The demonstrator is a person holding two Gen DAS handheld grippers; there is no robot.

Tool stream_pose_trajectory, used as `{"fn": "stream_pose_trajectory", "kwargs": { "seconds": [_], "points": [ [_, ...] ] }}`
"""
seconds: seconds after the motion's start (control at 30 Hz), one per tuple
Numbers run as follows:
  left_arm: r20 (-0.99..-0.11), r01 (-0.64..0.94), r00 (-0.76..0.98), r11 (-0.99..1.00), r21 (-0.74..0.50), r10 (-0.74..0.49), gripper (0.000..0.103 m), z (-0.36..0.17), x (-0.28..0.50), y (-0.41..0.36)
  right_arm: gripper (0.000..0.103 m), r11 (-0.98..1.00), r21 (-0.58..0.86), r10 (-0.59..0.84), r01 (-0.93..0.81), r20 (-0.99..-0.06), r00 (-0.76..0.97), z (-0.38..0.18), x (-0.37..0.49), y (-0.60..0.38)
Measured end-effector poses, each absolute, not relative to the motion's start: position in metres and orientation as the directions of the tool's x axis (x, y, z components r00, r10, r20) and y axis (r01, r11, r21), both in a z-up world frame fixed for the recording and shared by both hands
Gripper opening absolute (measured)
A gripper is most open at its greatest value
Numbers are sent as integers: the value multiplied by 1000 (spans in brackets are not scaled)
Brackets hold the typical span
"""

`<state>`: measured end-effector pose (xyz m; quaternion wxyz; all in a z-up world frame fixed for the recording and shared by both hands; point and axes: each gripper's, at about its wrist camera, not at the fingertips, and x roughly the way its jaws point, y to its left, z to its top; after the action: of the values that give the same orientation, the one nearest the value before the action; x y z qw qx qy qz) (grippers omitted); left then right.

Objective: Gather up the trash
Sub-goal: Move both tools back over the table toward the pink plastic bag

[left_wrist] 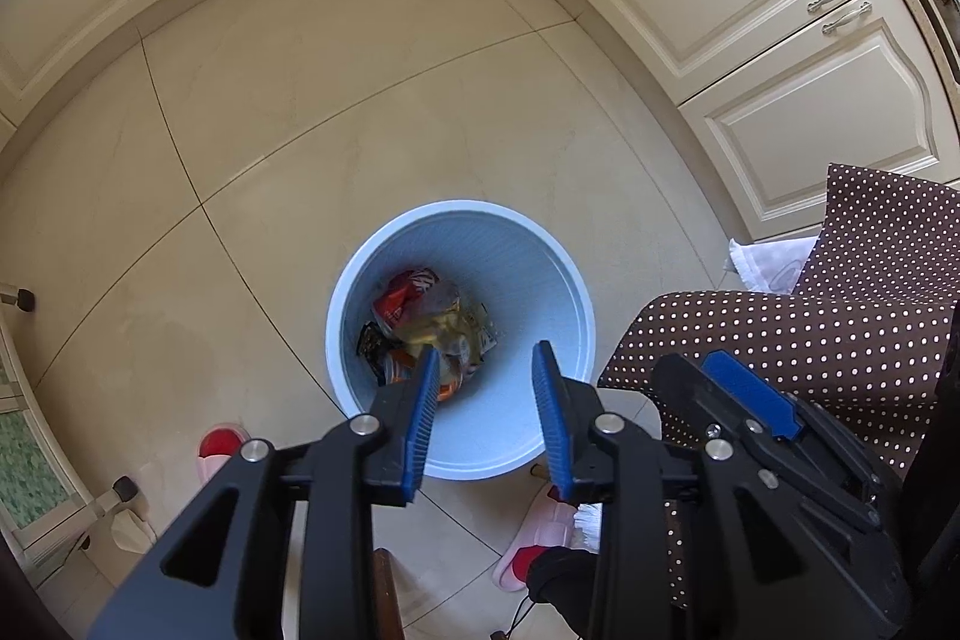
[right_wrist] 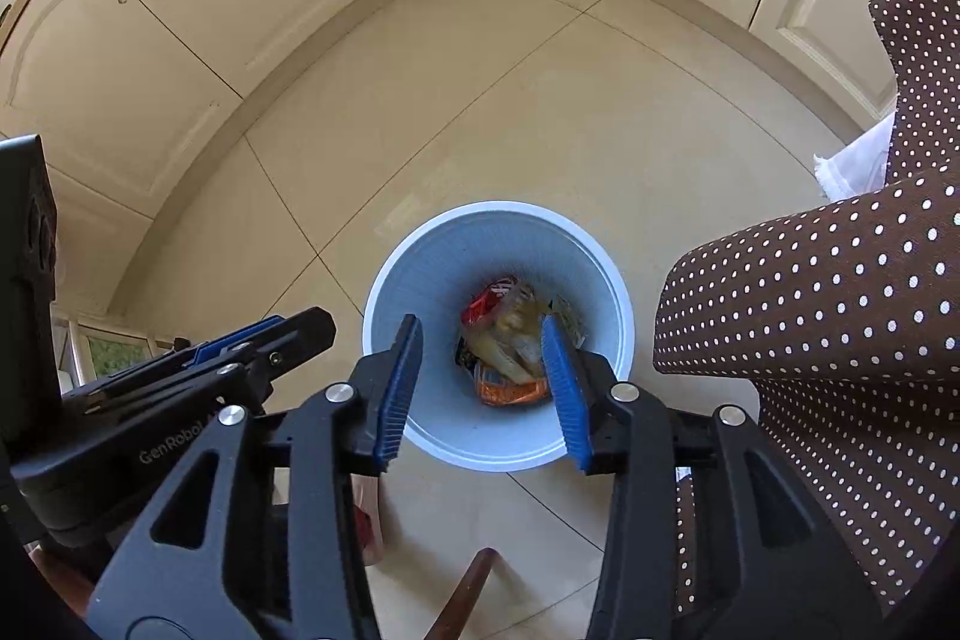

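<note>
I have both grippers hanging over the pale blue bin [left_wrist: 462, 340], which stands on the tiled floor [left_wrist: 300, 130] near the corner of the cream cabinets [left_wrist: 780, 10]; in the left wrist view it sits just below centre, and the trash [left_wrist: 432, 322] lies heaped at its bottom: a red wrapper at about 11 o'clock of the heap, yellowish crumpled film in the middle, something orange and dark at 7 o'clock. I judge all of it light, thin and crackly, soft enough to crush and slippery on smooth faces, so any further piece is best pinched at a crumpled fold or a corner, not across a flat side. My left gripper [left_wrist: 486, 412] is parted with nothing between its blue pads, released and pointing steeply down into the bin's mouth. My right gripper [right_wrist: 480, 388] is likewise spread and empty, aimed steeply down over the same opening, with the wrappers seen through its gap far below, not touched. From the right view the left gripper lies at 9 o'clock, just beside mine. A brown polka-dot cloth [right_wrist: 840, 310] drapes at 3 o'clock, near the bin, and pink slippers [left_wrist: 534, 538] lie at 6 o'clock in the left view.
</note>
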<state>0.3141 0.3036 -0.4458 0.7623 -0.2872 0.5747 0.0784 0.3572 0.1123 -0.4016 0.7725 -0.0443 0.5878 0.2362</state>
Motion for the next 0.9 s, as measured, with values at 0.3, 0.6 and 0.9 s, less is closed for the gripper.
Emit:
{"fn": "stream_pose_trajectory", "kwargs": {
  "seconds": [0.3,0.6,0.9],
  "points": [
    [-903,-424,386,832,-357,-190,32,-409,301,298,42,883,197,328,-425,-908,260,-363,351,100],
    [-832,-307,529,877,-370,-166,32,-310,277,259,42,887,177,371,-426,-821,434,-261,322,54],
    [-718,-114,672,933,-342,-181,37,-189,256,169,45,917,173,378,-360,-665,644,-149,274,-43]
  ]
}}
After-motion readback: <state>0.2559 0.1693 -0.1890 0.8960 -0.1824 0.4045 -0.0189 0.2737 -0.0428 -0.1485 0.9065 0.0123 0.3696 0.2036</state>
